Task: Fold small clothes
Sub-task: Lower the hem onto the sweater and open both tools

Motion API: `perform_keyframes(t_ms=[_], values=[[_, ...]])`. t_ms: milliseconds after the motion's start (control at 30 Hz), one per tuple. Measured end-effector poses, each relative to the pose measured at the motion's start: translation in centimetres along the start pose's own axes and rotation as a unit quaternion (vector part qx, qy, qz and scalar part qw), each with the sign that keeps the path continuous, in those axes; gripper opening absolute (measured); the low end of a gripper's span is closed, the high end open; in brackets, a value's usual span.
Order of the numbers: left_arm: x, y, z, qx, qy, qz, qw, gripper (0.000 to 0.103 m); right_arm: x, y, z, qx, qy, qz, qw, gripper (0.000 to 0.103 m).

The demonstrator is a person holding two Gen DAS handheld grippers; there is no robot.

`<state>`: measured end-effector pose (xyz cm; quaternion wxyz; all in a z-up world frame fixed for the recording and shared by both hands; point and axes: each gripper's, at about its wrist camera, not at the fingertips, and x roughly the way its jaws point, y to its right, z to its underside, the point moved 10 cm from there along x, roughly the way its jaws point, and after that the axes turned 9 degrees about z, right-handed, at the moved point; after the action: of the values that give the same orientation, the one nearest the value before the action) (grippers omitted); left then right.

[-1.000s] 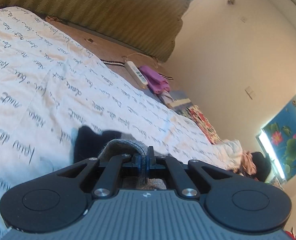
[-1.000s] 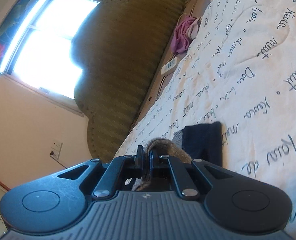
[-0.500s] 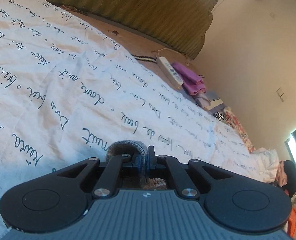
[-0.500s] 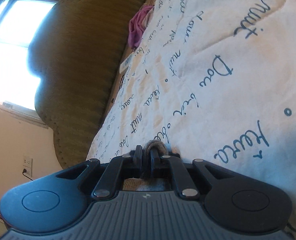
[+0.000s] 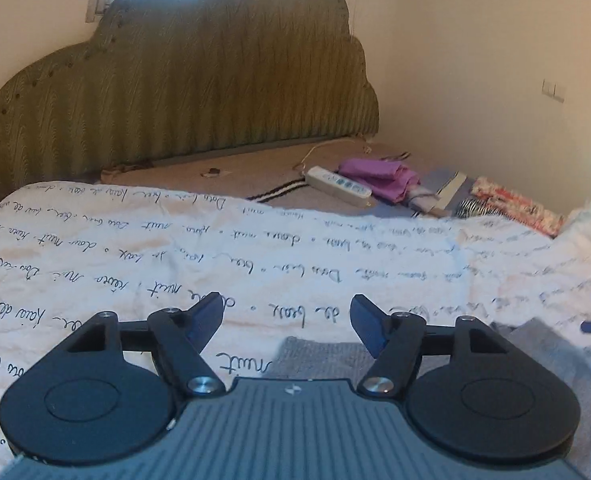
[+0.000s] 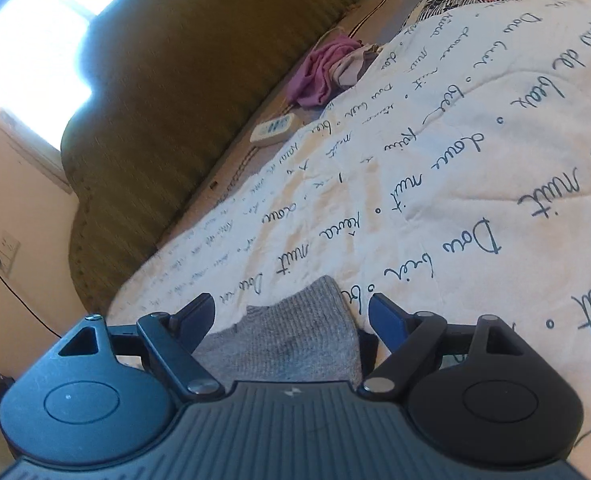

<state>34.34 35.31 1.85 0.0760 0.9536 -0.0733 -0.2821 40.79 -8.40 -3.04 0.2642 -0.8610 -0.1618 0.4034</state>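
Lying flat on script-printed quilt (image 5: 335, 256): grey sock (image 6: 295, 340). Left tongs (image 5: 287, 320), right tongs (image 6: 291, 316): wide apart, empty. Green headboard (image 5: 199, 92) at 12 o'clock; power strip (image 5: 337, 186), purple cloth (image 5: 379, 174) at 1 o'clock.

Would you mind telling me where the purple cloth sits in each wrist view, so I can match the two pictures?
Left wrist: the purple cloth is right of centre, upper half, by the bed's head end.
Right wrist: the cloth is above centre, below the headboard's edge.
Shared landmark: the white power strip lies just beside it in both views.
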Motion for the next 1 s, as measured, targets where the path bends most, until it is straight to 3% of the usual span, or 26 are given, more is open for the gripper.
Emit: perform_keyframes(t_ms=[67,167,233,267,300,333,367,433,533,600,667,833,900,933,967,1000], values=[[2.4,-0.6,1.3,0.005,-0.038,-0.013,0.9992,0.072,2.1,-0.3,0.2,-0.039,-0.018,0.032,0.999,0.084],[4.7,-1.4,2.4,0.009,-0.066,-0.027,0.9974,0.072,4.9,-0.9,0.6,-0.103,-0.037,0.074,0.991,0.084],[6.0,-1.5,2.9,0.001,-0.083,-0.018,0.9964,0.072,6.1,-1.6,0.9,-0.139,-0.043,0.081,0.986,0.083],[6.6,-1.5,3.2,-0.001,-0.094,-0.015,0.9955,0.069,6.4,-1.8,1.2,-0.151,-0.045,0.078,0.984,0.076],[7.2,-1.5,3.5,-0.001,-0.103,-0.011,0.9946,0.061,6.6,-2.1,1.4,-0.163,-0.049,0.072,0.983,0.043],[7.7,-1.4,3.9,-0.003,-0.115,-0.003,0.9934,0.031,6.9,-2.2,1.6,-0.165,-0.058,0.066,0.982,0.010],[7.9,-1.1,4.1,-0.005,-0.118,0.006,0.9930,0.012,7.0,-2.4,1.6,-0.157,-0.064,0.055,0.984,0.010],[7.6,-0.5,3.7,0.011,-0.106,0.011,0.9942,0.004,6.1,-2.8,1.4,-0.160,-0.049,0.043,0.985,0.009],[6.1,0.0,2.6,0.033,-0.075,0.008,0.9966,0.004,3.6,-3.8,0.0,-0.134,-0.008,0.001,0.991,0.008],[5.0,-0.5,1.4,0.021,-0.045,0.006,0.9987,0.004,2.3,-3.9,-1.3,-0.109,0.019,-0.019,0.994,0.008],[4.6,-1.7,0.5,-0.006,-0.030,-0.001,0.9995,0.004,2.6,-2.5,-2.0,-0.087,0.025,-0.007,0.996,0.008],[7.4,-3.1,3.9,-0.008,-0.097,-0.036,0.9946,0.005,6.3,0.2,0.3,-0.057,-0.010,0.040,0.998,0.010],[7.3,-2.6,4.1,0.012,-0.085,-0.051,0.9951,0.005,6.3,0.4,0.7,-0.039,0.002,0.041,0.998,0.012],[7.1,-2.5,4.0,0.013,-0.082,-0.057,0.9949,0.009,6.0,0.5,0.7,-0.025,0.000,0.042,0.999,0.015],[6.6,-2.4,3.7,0.012,-0.077,-0.062,0.9950,0.021,5.4,0.6,0.6,-0.017,-0.002,0.046,0.999,0.018],[5.8,-2.3,3.4,0.013,-0.069,-0.066,0.9954,0.025,4.5,0.6,0.7,-0.011,-0.003,0.053,0.999,0.027]])
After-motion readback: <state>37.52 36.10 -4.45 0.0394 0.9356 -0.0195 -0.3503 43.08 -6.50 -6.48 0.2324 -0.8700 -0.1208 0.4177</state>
